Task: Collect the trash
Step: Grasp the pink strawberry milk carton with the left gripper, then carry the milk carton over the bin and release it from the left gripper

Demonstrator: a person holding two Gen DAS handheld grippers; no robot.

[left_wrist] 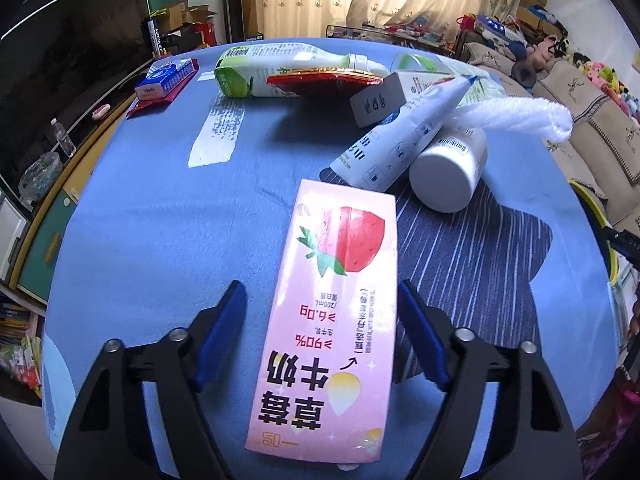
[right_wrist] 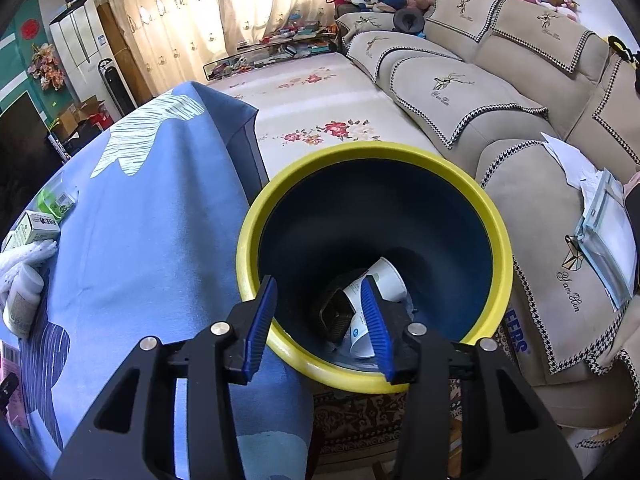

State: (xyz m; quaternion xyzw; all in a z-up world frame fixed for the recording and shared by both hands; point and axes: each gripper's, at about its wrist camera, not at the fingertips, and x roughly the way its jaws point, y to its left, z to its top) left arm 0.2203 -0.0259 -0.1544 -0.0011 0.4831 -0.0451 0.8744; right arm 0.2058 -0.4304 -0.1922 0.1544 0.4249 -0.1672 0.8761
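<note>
Two sets of fingers gape: left gripper [left_wrist: 320, 292] straddling pink milk carton [left_wrist: 332, 316], right gripper [right_wrist: 320, 292] empty over bin [right_wrist: 496, 216].

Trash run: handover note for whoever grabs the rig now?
Left gripper: open, astride the pink milk carton on the blue cloth; right pad about at its edge, left pad apart.
Right gripper: open, empty, over the yellow-rimmed bin.
Done: cups and a dark item already in the bin.
Left: carton, tube, white bottle, green bottle, red packet, small boxes.
</note>
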